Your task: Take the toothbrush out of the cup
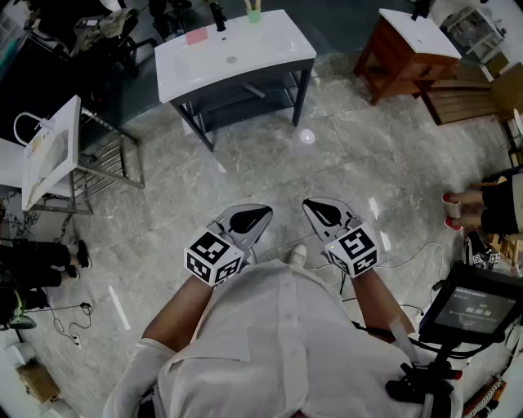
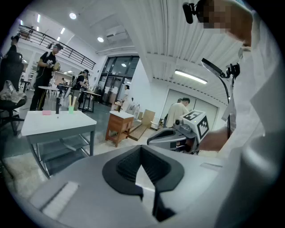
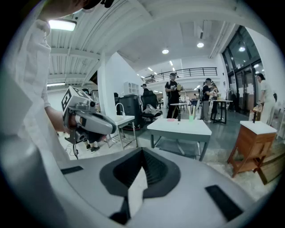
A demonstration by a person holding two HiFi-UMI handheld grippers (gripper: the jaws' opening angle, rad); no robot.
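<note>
In the head view, a person's white shirt (image 1: 278, 343) filled the lower part of the picture. The grey two-jaw left gripper (image 1: 252, 219) and its twin, the right gripper (image 1: 320, 211), were held side by side, just apart. A broad stretch of grey marbled tile floor (image 1: 270, 155) lay open between them and the near edge of the white-topped table on a dark metal frame (image 1: 237, 61). The pale green cup (image 1: 254, 14) stood at that table's far edge, right of the middle, with the toothbrush (image 1: 248, 5) upright in it. A brown wooden cabinet with a white top (image 1: 409, 45) stood off the table's right side. The left gripper's marker cube (image 1: 214, 257) bore black-and-white squares, and the figures on a dark screen (image 1: 478, 309) were too small to read.

In the left gripper view, the jaws were closed together with nothing between them (the cup showed far off on the table).

In the right gripper view, the jaws were likewise pressed together and empty, with bare floor ahead up to the table's near edge.
</note>
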